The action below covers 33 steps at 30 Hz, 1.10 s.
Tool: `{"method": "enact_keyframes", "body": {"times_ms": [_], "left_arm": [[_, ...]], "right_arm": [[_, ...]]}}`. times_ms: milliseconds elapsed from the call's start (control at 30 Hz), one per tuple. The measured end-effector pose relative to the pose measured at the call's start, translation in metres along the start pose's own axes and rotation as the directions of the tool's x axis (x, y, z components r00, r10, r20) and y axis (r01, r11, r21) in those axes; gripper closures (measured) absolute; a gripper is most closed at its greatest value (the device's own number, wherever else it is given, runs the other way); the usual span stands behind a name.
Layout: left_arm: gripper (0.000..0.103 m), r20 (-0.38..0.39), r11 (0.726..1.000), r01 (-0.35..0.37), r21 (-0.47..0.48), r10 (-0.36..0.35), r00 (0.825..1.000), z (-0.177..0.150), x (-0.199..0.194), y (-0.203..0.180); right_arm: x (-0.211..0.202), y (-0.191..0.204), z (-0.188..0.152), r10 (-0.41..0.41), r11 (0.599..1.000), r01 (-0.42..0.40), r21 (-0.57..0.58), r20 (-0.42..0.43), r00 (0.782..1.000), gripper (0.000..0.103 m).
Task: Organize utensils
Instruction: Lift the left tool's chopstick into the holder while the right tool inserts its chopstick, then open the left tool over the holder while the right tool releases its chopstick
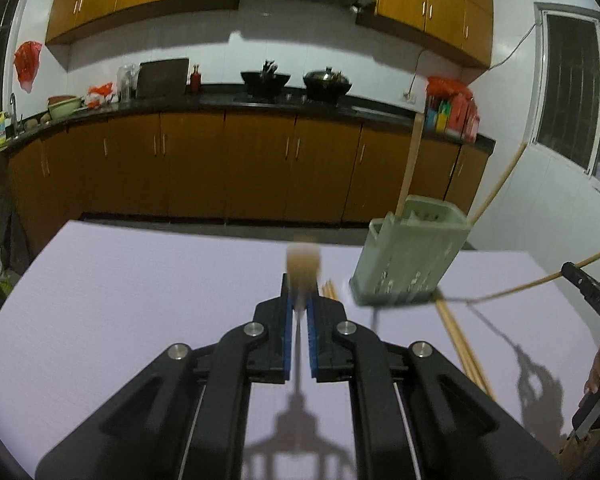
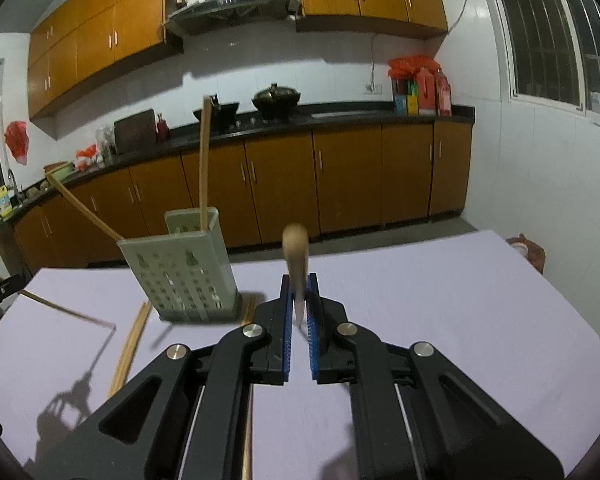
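- Clamping a chopstick end-on, the left gripper point(image 1: 299, 304) holds its blue pads tight around a blurred wooden tip that sticks forward above the white table point(image 1: 140, 300).
- The right gripper point(image 2: 299, 304) is likewise closed on a wooden chopstick point(image 2: 296, 256), its rounded end pointing ahead.
- Just beyond both stands the green utensil holder point(image 2: 188, 268), upright on the table, with two chopsticks already leaning inside it point(image 2: 204, 160).
- Several loose chopsticks point(image 1: 460, 344) lie flat on the table beside the holder's base.
- Judged from this, the sorting is partly done: two sticks are stowed, two are in hand, and the loose ones on the table remain to be collected.
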<state>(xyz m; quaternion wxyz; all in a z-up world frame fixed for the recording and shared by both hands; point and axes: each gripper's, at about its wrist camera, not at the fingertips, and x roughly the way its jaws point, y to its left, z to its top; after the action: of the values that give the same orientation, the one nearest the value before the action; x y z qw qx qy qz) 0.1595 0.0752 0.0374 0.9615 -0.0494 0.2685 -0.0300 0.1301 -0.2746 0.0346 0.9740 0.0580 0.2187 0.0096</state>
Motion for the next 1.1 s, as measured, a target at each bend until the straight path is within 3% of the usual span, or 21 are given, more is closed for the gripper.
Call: {"method": "enact_keyframes", "body": {"times_ms": [167,367,567,667,800,967,1100], "left_arm": [[0.096,0.04,0.999,0.028,0.039,-0.029,0.999,0.018,-0.016,-0.008],[0.096,0.106,0.99,0.11,0.084,-0.118,0.987,0.049,-0.038,-0.034],[0.096,0.2,0.973,0.198,0.118,-0.219,0.955,0.092,-0.06,-0.072],[0.096,0.273,0.973,0.191,0.129,-0.22,0.936,0.115,-0.064,-0.089],[0.096,0.327,0.975,0.176,0.137,-0.212,0.921,0.137,-0.049,-0.105],[0.096,0.324,0.977,0.175,0.122,-0.206,0.923,0.135,-0.007,-0.109],[0.096,0.285,0.978,0.181,0.108,-0.205,0.936,0.122,0.027,-0.107]], "right_arm": [[-0.009,0.008,0.018,0.022,1.0,-0.022,-0.004,0.043,0.999,0.096],[-0.034,0.022,0.053,0.104,0.994,-0.105,-0.003,0.146,0.984,0.096],[-0.059,0.045,0.094,0.175,0.984,-0.176,-0.025,0.326,0.929,0.096],[-0.055,0.059,0.11,0.184,0.982,-0.184,-0.038,0.4,0.898,0.096],[-0.034,0.069,0.118,0.172,0.985,-0.167,-0.051,0.447,0.878,0.096],[0.0,0.073,0.112,0.153,0.988,-0.148,-0.046,0.427,0.891,0.096],[0.028,0.074,0.1,0.145,0.989,-0.142,-0.036,0.357,0.923,0.096]]}}
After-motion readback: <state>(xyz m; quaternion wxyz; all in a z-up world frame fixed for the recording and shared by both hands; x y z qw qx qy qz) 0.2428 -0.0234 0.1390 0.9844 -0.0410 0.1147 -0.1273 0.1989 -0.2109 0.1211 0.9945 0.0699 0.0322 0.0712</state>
